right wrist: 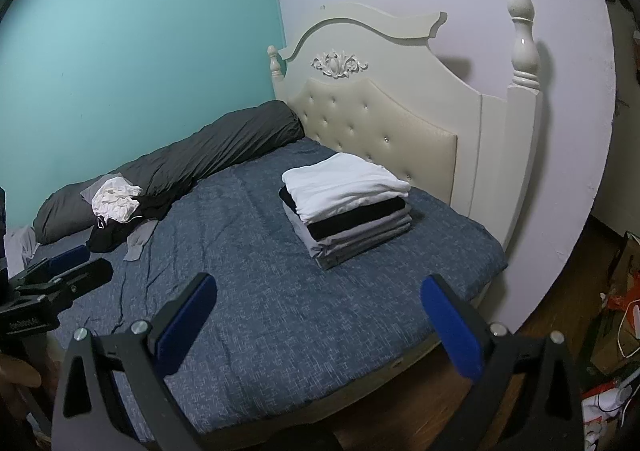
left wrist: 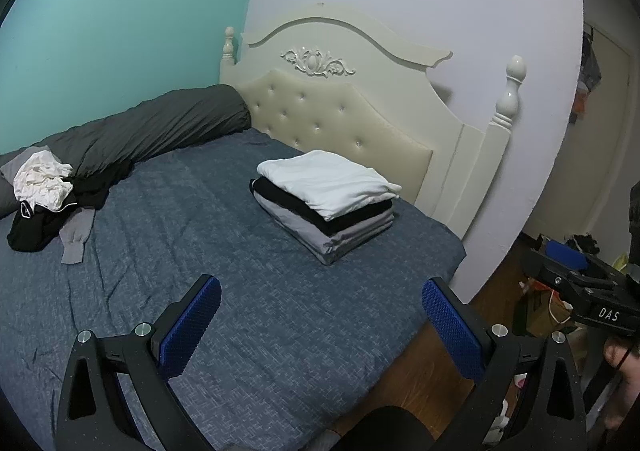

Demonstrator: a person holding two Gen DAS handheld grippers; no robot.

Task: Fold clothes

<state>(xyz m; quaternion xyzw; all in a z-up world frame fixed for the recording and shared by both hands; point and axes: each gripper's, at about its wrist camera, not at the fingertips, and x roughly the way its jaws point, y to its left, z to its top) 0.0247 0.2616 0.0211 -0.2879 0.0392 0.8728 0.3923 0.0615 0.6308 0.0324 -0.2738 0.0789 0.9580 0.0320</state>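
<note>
A neat stack of folded clothes [left wrist: 326,203] [right wrist: 348,203], white on top of black and grey layers, rests on the blue bedspread [left wrist: 224,251] [right wrist: 248,251] near the headboard. A heap of unfolded clothes [left wrist: 44,199] [right wrist: 116,211], white, black and grey, lies at the far left by the wall. My left gripper [left wrist: 320,291] hovers open over the bed's near edge, holding nothing. My right gripper [right wrist: 318,291] is open and empty too, above the bed's near corner. Each gripper shows at the edge of the other's view: the right gripper [left wrist: 576,283], the left gripper [right wrist: 68,263].
A rolled dark grey duvet [left wrist: 152,127] [right wrist: 208,147] runs along the teal wall. The cream tufted headboard [left wrist: 352,107] [right wrist: 400,107] stands behind the stack. Wooden floor [left wrist: 424,367] lies right of the bed, with bags and clutter [right wrist: 616,291] by the wall.
</note>
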